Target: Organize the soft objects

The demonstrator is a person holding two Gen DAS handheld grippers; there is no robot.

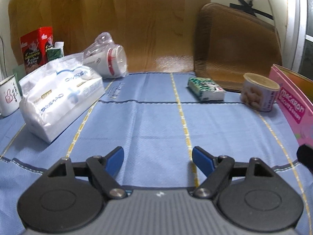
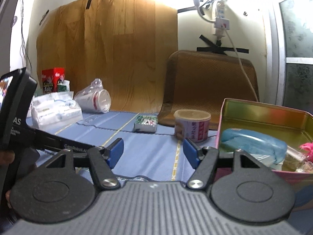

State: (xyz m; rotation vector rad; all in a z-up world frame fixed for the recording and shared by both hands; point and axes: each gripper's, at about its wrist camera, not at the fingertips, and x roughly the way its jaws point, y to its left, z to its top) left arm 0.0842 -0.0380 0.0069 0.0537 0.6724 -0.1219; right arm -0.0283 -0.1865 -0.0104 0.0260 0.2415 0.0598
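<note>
A big white tissue pack (image 1: 58,96) (image 2: 54,111) lies at the left of the blue cloth. Farther back, near the middle, sits a small green-and-white tissue packet (image 1: 205,89) (image 2: 145,124). The pink macaron tin (image 1: 295,113) (image 2: 264,117) stands open at the right, holding a blue pouch (image 2: 252,145) and a pink item (image 2: 307,146). My left gripper (image 1: 158,160) hovers open over bare cloth with nothing between its blue pads. My right gripper (image 2: 153,152) is also open and empty, just left of the tin.
A snack cup (image 1: 258,95) (image 2: 192,124) stands between packet and tin. Plastic-wrapped cups (image 1: 109,58), a red box (image 1: 36,47) and a mug (image 1: 8,96) crowd the back left. A brown mat (image 1: 234,45) leans on the wall. The left gripper's body (image 2: 15,117) fills the right view's left edge.
</note>
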